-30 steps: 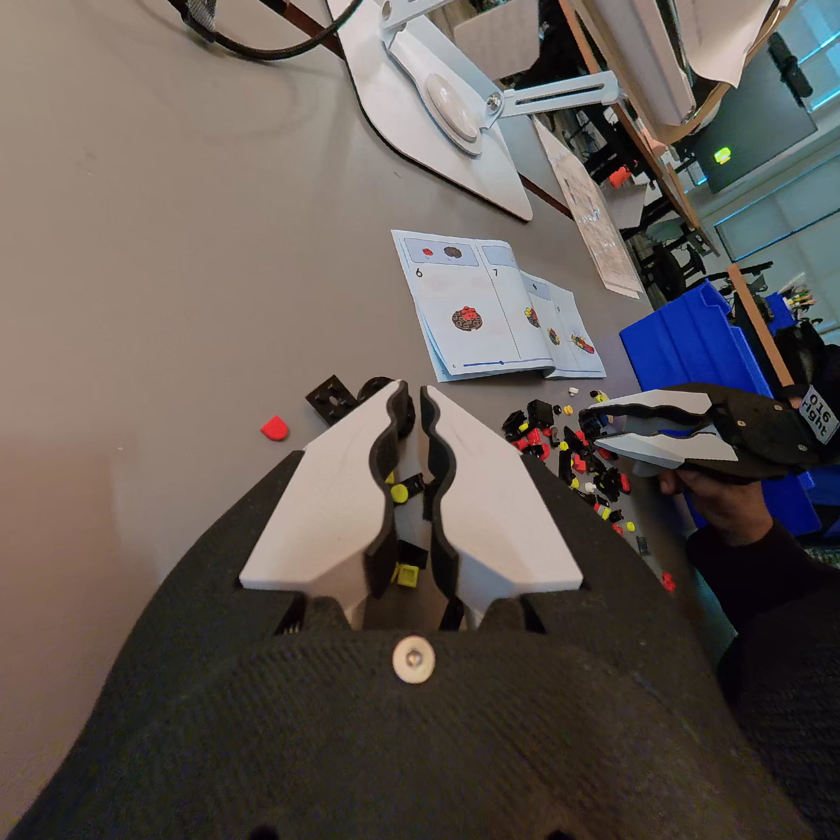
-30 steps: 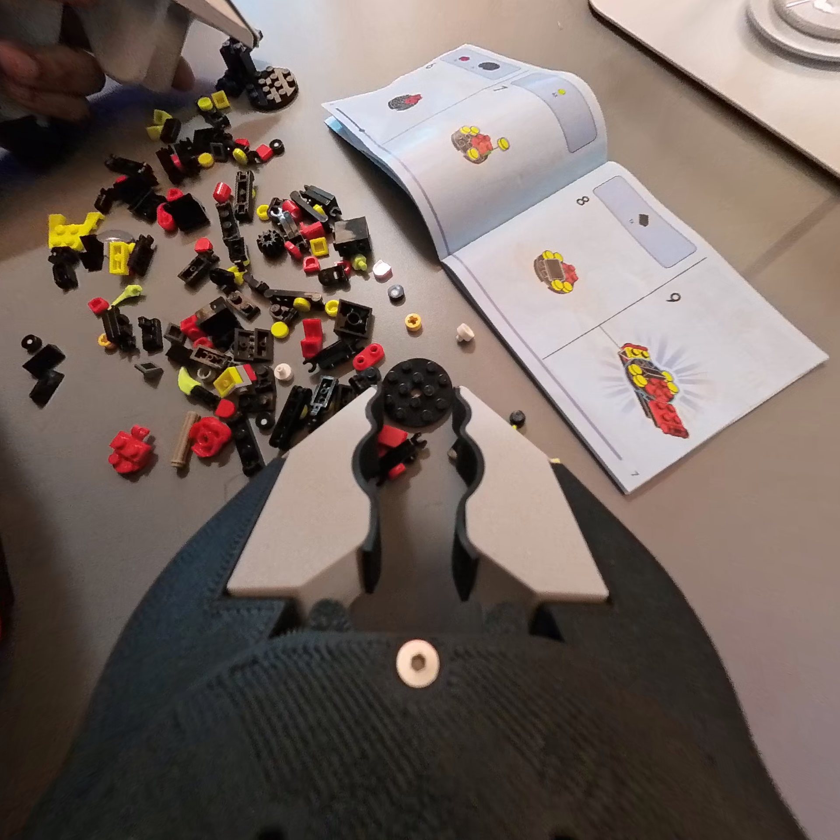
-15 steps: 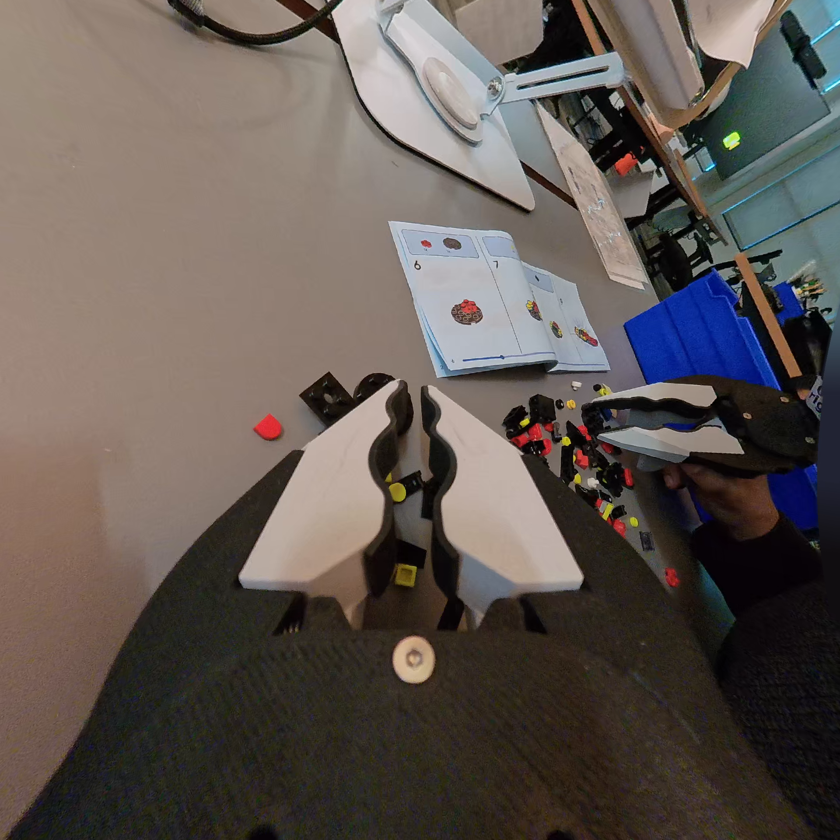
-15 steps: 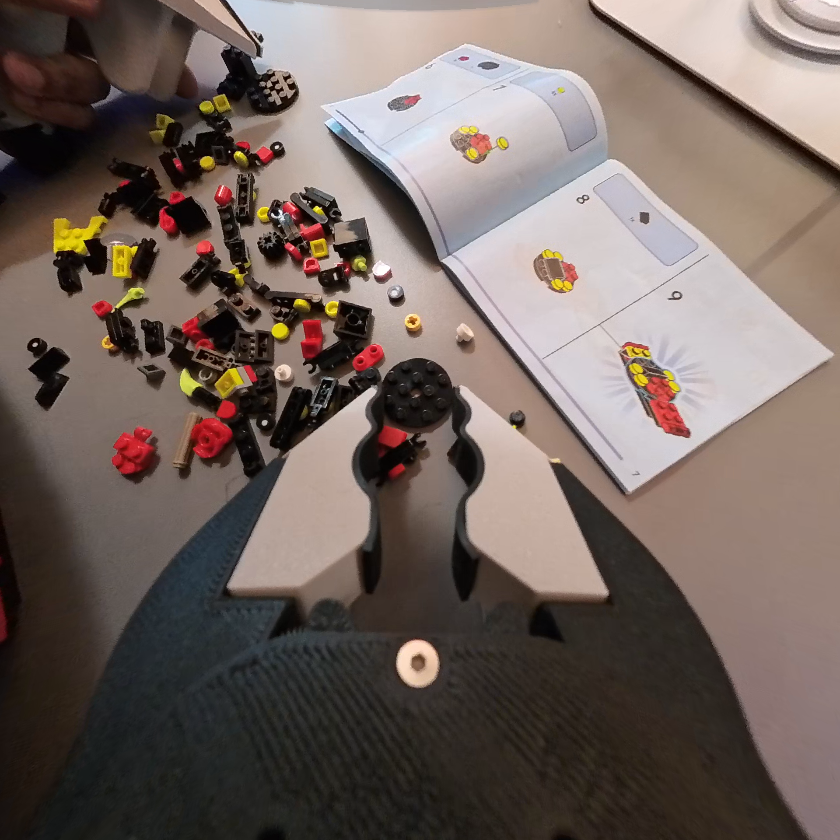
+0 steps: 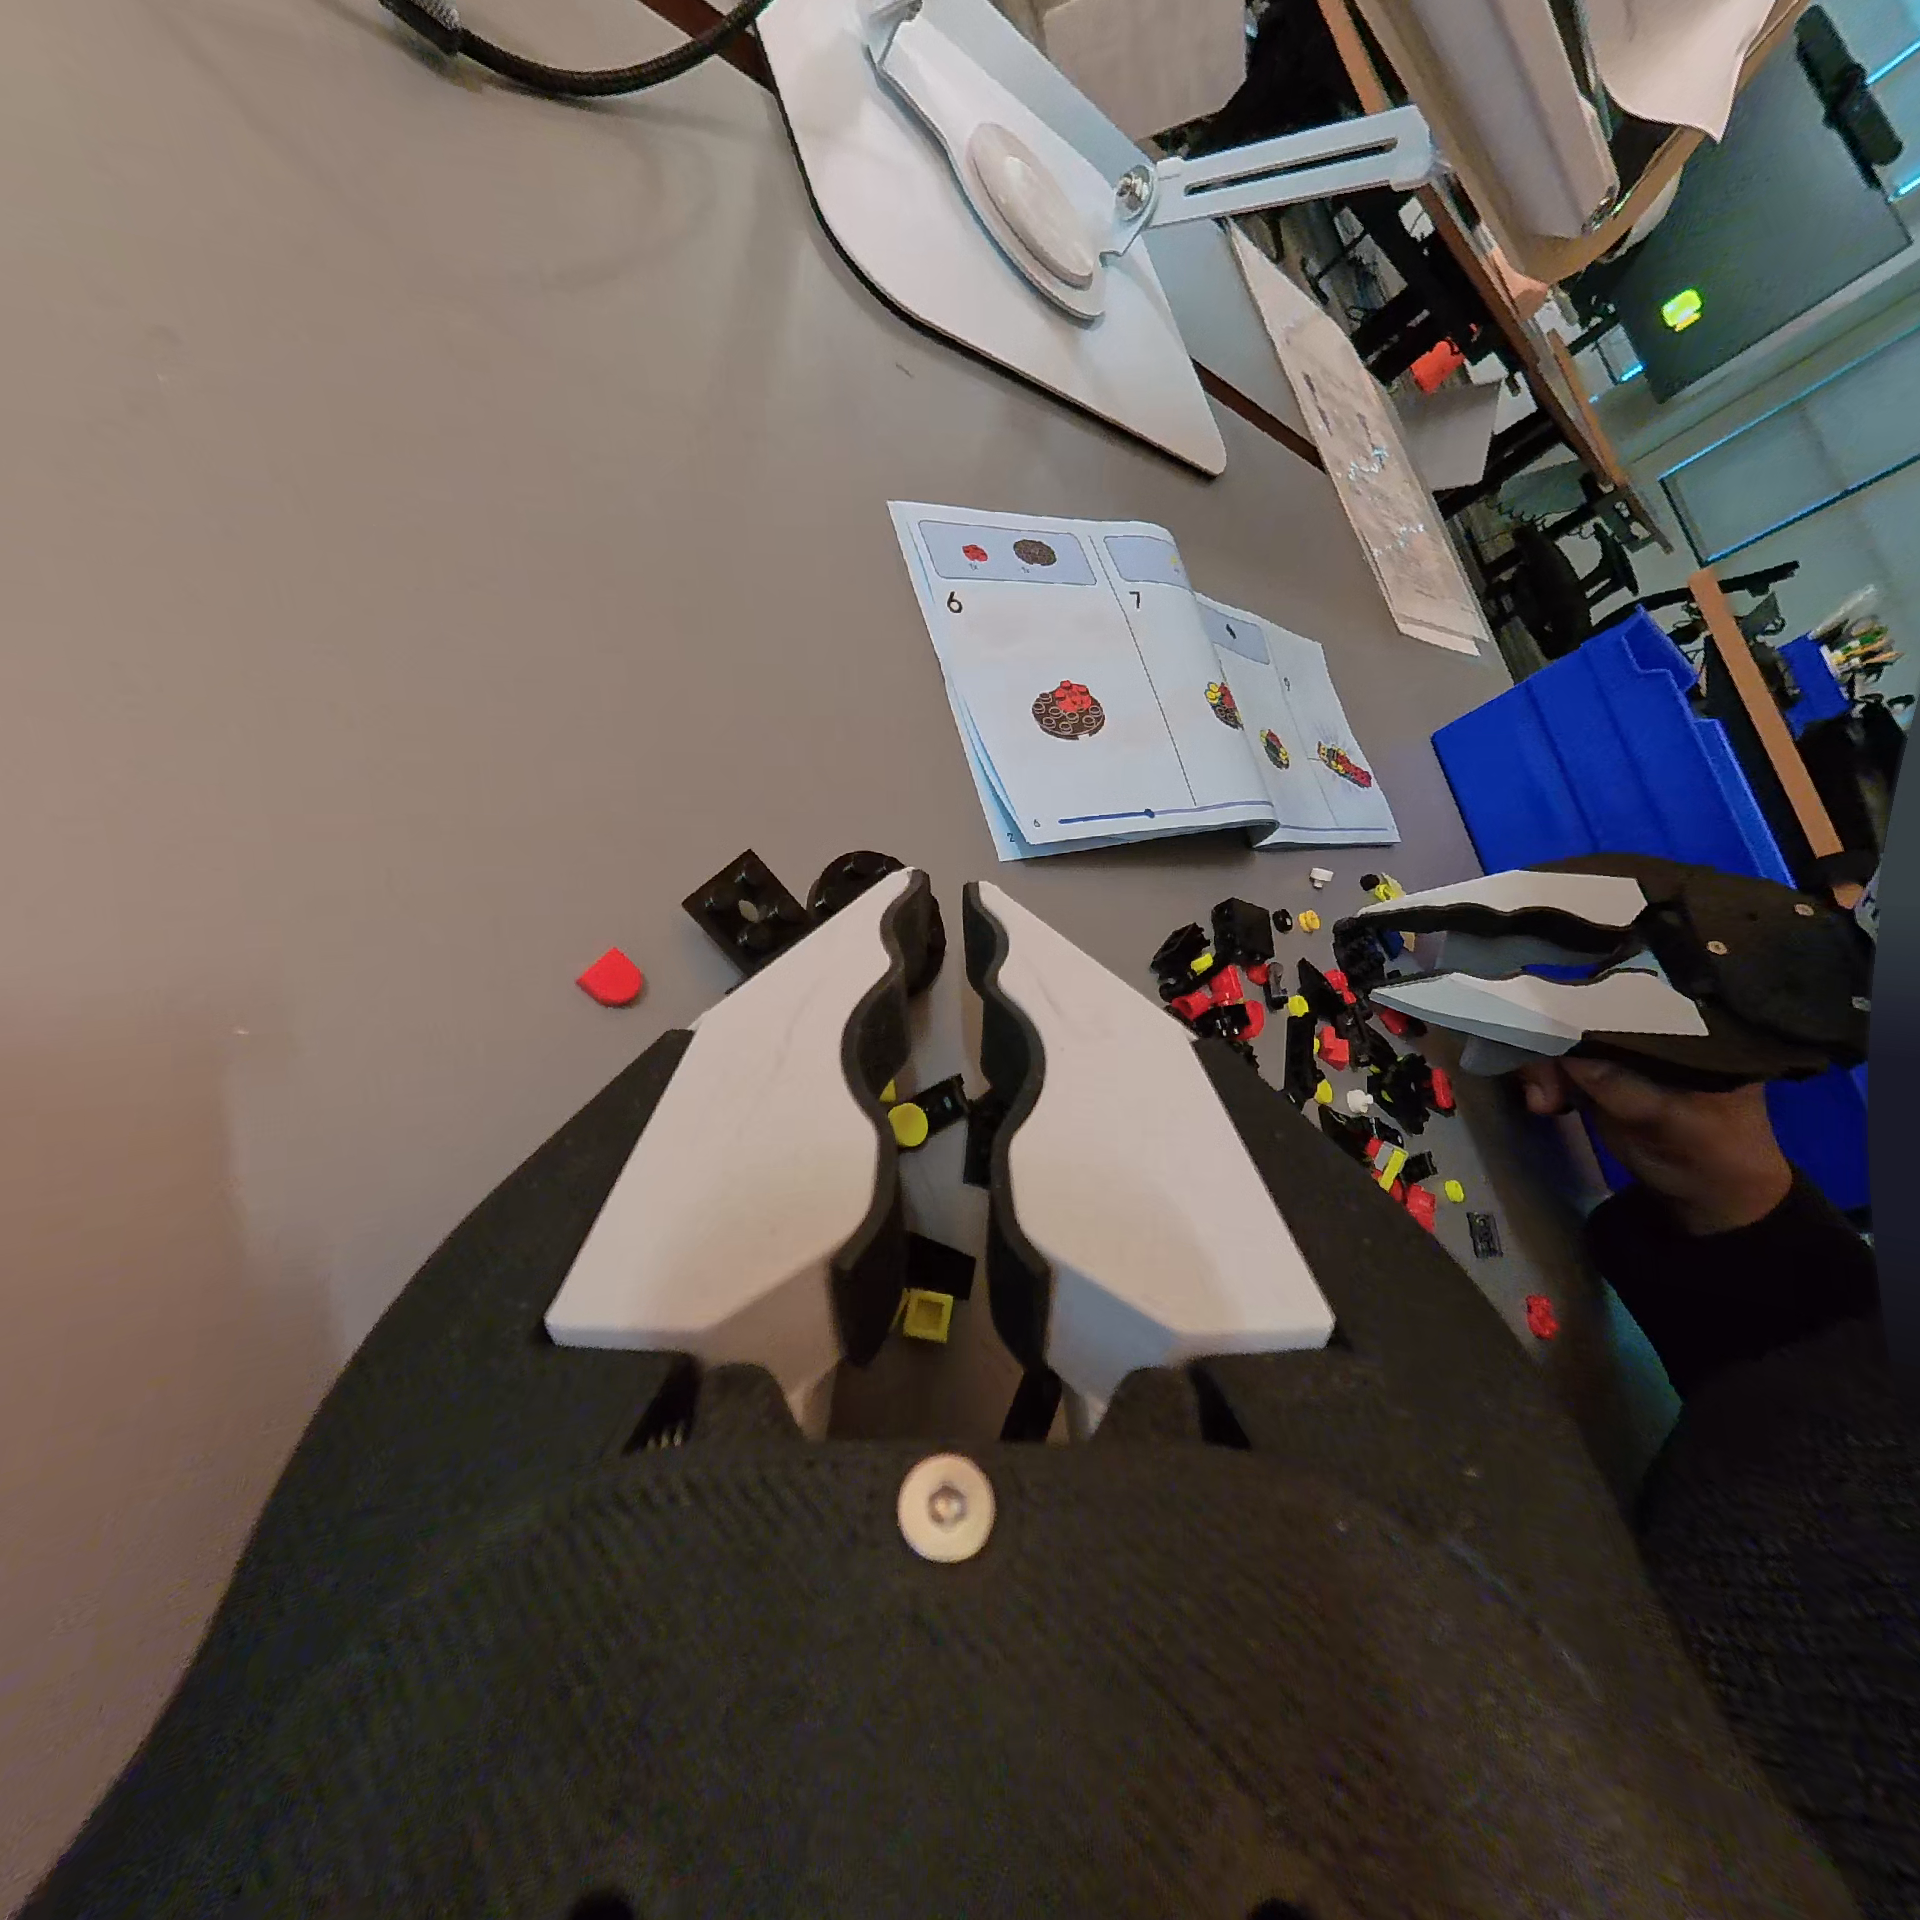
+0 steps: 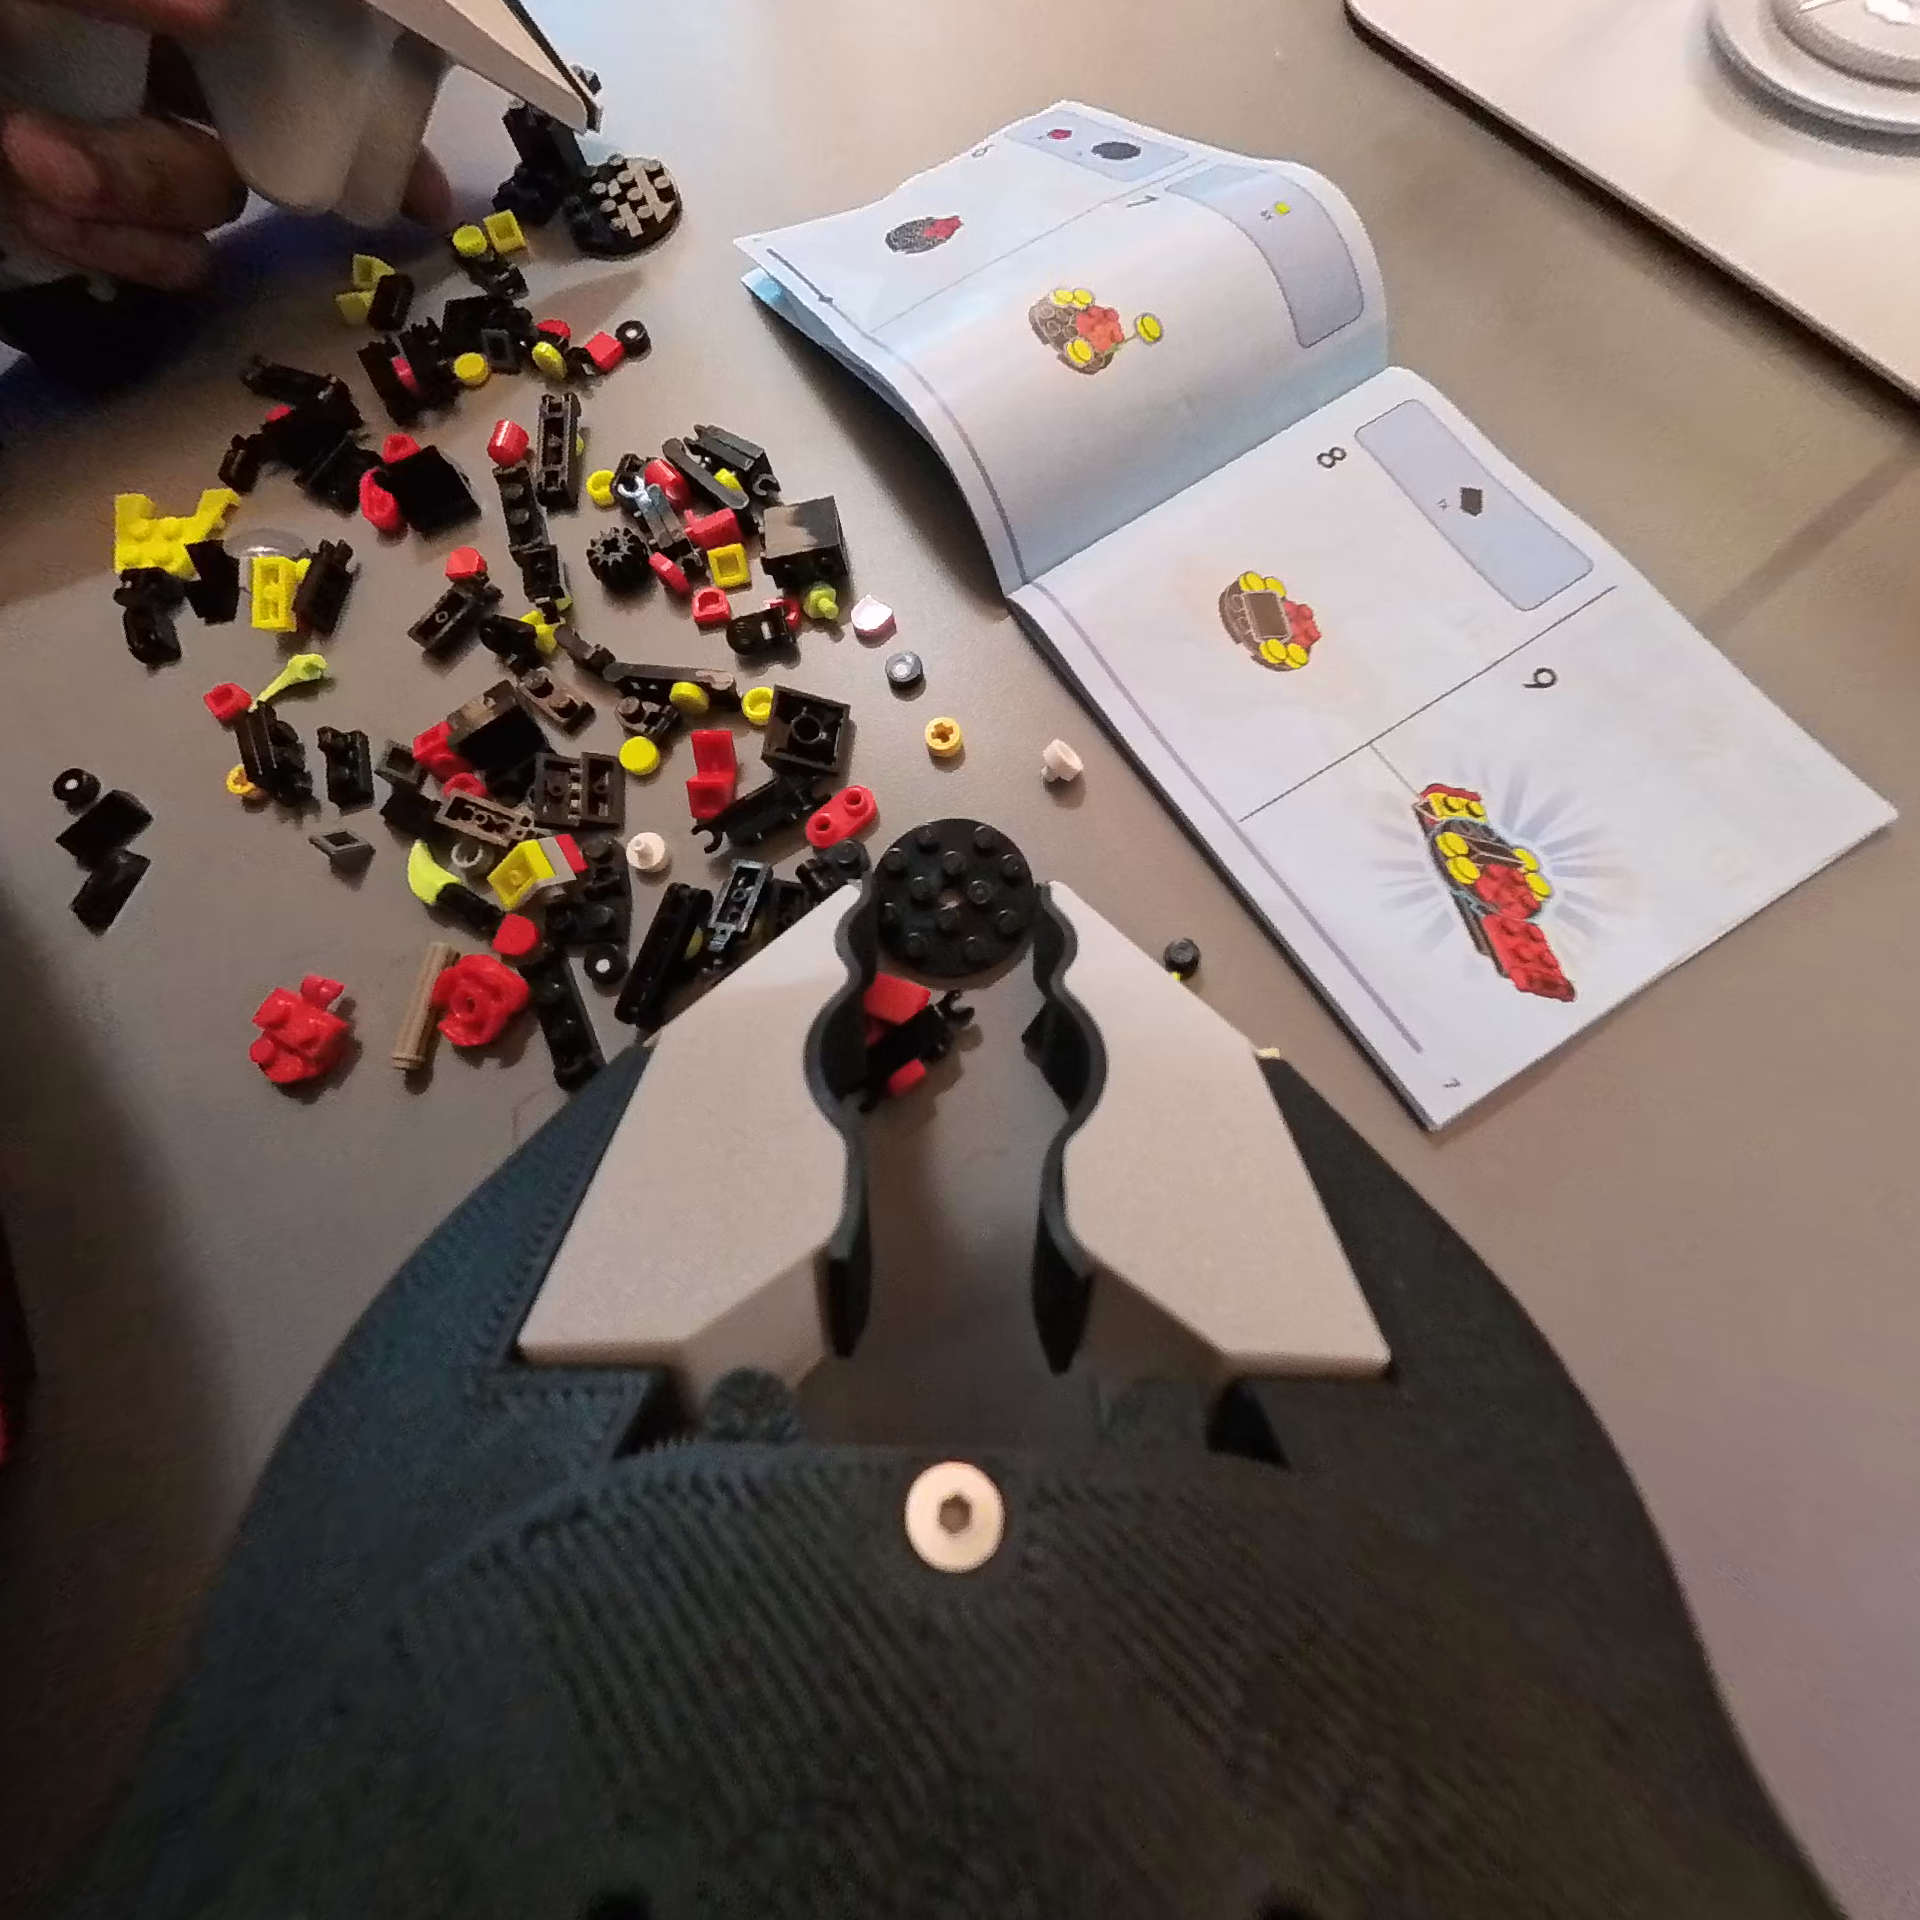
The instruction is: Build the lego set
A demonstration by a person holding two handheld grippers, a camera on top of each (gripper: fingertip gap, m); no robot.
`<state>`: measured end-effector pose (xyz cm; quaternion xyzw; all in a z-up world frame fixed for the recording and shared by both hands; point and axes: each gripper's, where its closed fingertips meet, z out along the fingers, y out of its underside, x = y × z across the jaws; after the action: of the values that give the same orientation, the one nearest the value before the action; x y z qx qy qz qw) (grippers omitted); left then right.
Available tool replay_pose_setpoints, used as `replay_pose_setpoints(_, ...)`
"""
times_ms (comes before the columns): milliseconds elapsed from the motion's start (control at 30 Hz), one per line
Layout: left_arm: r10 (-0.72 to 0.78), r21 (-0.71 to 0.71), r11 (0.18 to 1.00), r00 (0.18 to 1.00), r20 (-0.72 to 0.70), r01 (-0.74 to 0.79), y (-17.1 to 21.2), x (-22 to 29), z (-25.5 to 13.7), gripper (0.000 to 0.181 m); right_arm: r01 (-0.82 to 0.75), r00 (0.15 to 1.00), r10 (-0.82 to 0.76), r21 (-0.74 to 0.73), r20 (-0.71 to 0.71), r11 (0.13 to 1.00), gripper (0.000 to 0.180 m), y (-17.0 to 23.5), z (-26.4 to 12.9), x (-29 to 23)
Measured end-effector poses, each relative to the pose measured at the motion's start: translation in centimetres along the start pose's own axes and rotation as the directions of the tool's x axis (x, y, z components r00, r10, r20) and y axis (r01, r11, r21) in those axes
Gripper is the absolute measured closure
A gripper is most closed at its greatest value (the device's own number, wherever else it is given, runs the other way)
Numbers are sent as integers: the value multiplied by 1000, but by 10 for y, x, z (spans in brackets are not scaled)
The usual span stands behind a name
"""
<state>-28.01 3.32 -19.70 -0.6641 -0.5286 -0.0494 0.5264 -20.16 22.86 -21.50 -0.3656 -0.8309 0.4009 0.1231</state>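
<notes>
My right gripper (image 6: 954,906) is shut on a black round studded plate (image 6: 954,914), held flat just above the table at the near edge of a pile of small black, red and yellow pieces (image 6: 520,675). It also shows in the left wrist view (image 5: 1361,951), over the pile (image 5: 1320,1029). My left gripper (image 5: 943,894) is shut, with only a thin gap and nothing seen between its tips. It hovers by a second black round plate (image 5: 857,873) and a black square piece (image 5: 746,914). The open instruction booklet (image 6: 1299,540) lies to the right of the pile.
A lone red piece (image 5: 610,979) lies left of my left gripper. A white stand base (image 5: 1018,270) and a black cable (image 5: 582,62) sit at the far side of the grey table. Blue bins (image 5: 1600,769) stand to the right. Spacing between my two grippers at the tips: around 20 cm.
Almost nothing. The right gripper keeps its hold on the round plate in the same place. The left gripper has drifted slightly over the table and stays shut.
</notes>
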Motion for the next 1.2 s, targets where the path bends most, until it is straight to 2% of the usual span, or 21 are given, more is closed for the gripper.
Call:
replay_pose_setpoints(200,16,-4,1000,1000,2,-16,1,2,0,178,27,999,-27,3,-24,1000,152,0,-1,0)
replay_pose_setpoints(267,20,-6,1000,1000,0,-20,2,3,1,178,33,999,-32,13,-29,999,158,-2,-2,0)
replay_pose_setpoints(1200,43,-4,999,999,0,-43,2,7,1,178,3,1000,0,81,-29,997,158,-11,-10,0)
